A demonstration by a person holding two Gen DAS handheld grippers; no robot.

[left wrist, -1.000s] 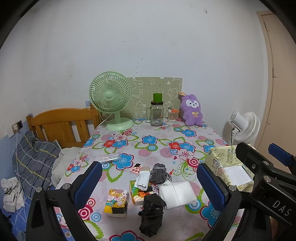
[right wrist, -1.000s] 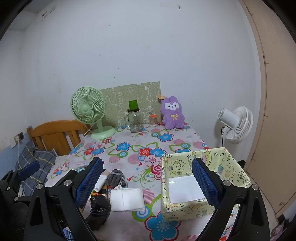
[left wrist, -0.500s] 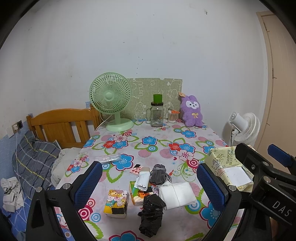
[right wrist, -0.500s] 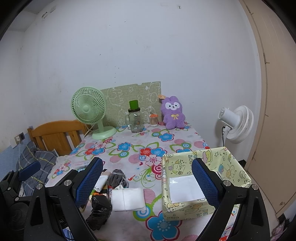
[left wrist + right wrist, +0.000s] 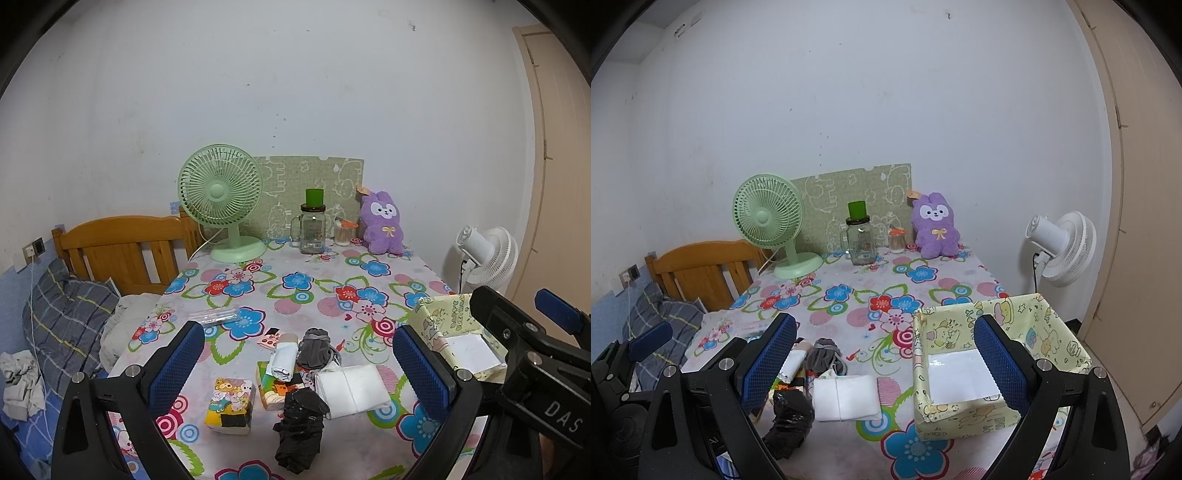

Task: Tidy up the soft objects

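A pile of soft things lies on the floral tablecloth [image 5: 295, 284] near the front edge: a folded white cloth [image 5: 351, 387] [image 5: 846, 397], a crumpled black bag [image 5: 299, 424] [image 5: 788, 417], a grey rolled sock [image 5: 316, 349] [image 5: 823, 354], a white roll [image 5: 282, 358] and two printed tissue packs [image 5: 231, 406]. A yellow patterned box [image 5: 993, 354] [image 5: 458, 332] stands open at the right. My left gripper [image 5: 299, 373] is open above the pile. My right gripper [image 5: 884, 369] is open, between the pile and the box.
At the far edge stand a green fan [image 5: 221, 206], a glass jar with a green lid [image 5: 313, 225], a small cup [image 5: 345, 232] and a purple plush rabbit [image 5: 382, 223]. A clear plastic tube [image 5: 218, 315] lies left. A white floor fan [image 5: 1060, 247] stands right, a wooden bed [image 5: 118, 251] left.
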